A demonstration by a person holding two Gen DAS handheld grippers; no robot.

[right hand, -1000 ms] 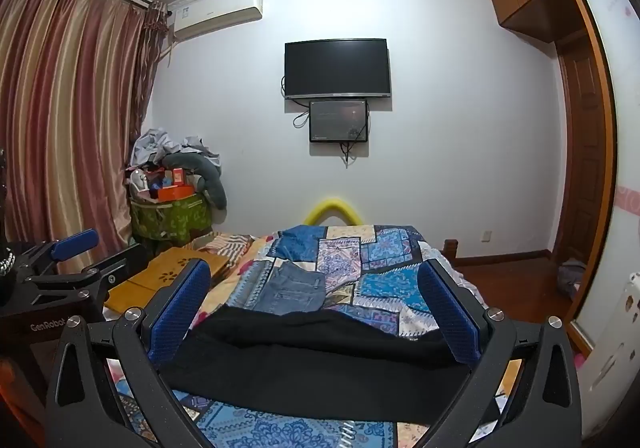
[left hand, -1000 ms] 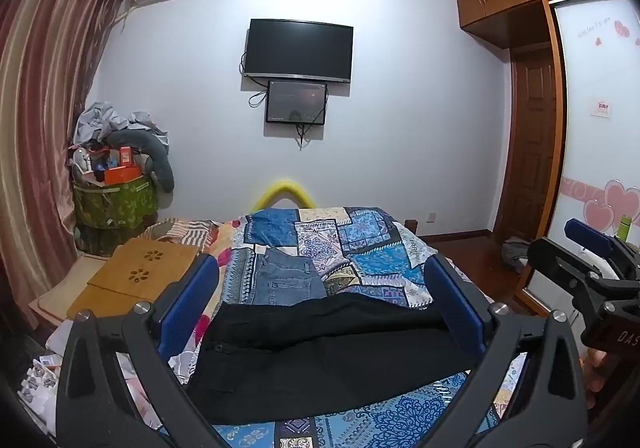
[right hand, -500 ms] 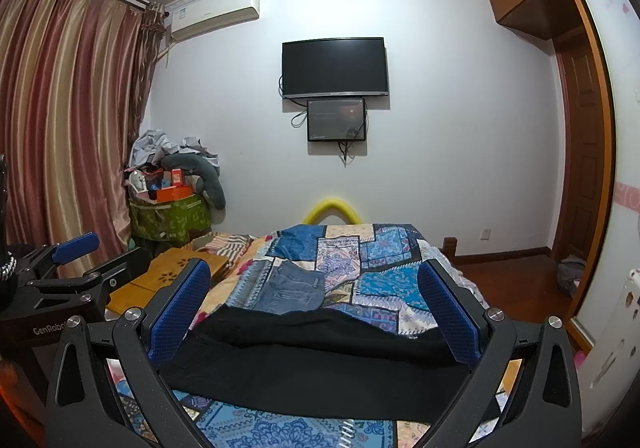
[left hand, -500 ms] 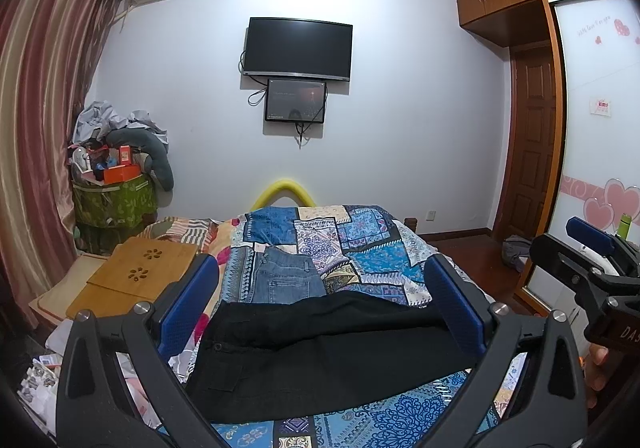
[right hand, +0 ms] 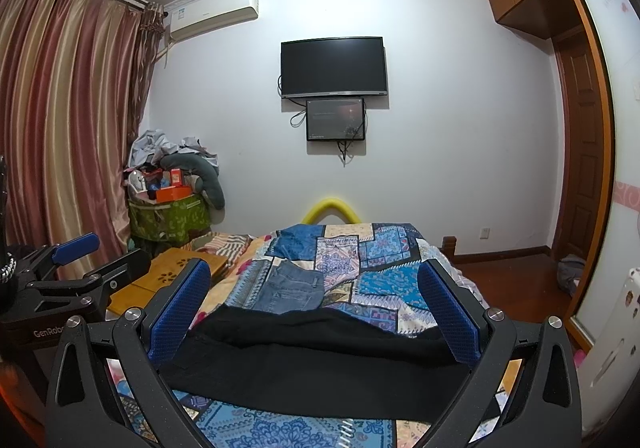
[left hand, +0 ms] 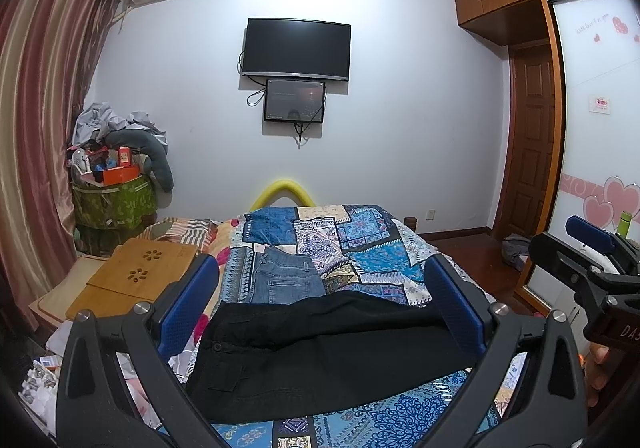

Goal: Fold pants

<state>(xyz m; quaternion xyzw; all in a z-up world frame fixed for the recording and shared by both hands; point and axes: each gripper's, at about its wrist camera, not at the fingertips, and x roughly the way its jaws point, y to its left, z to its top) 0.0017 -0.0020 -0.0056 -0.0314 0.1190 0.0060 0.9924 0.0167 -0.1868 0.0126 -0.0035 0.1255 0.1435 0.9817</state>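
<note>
Black pants (left hand: 320,356) lie spread across the near part of the bed, waistband and button to the left; the right wrist view shows the same pants (right hand: 320,368). My left gripper (left hand: 320,296) hovers above them, open, blue pads wide apart and nothing between them. My right gripper (right hand: 316,304) is also open and empty, held above the pants' right half. Each gripper shows at the edge of the other's view: the right gripper (left hand: 592,244) at the far right, the left gripper (right hand: 76,248) at the far left.
Folded blue jeans (left hand: 286,280) rest farther back on the patchwork bedspread (left hand: 360,244). A wooden lap desk (left hand: 136,274) sits left of the bed, with a green hamper (left hand: 114,204) piled with clutter behind it. The wardrobe (left hand: 592,128) and door stand to the right.
Both views have shifted only slightly; the pants and both open grippers stay as they were.
</note>
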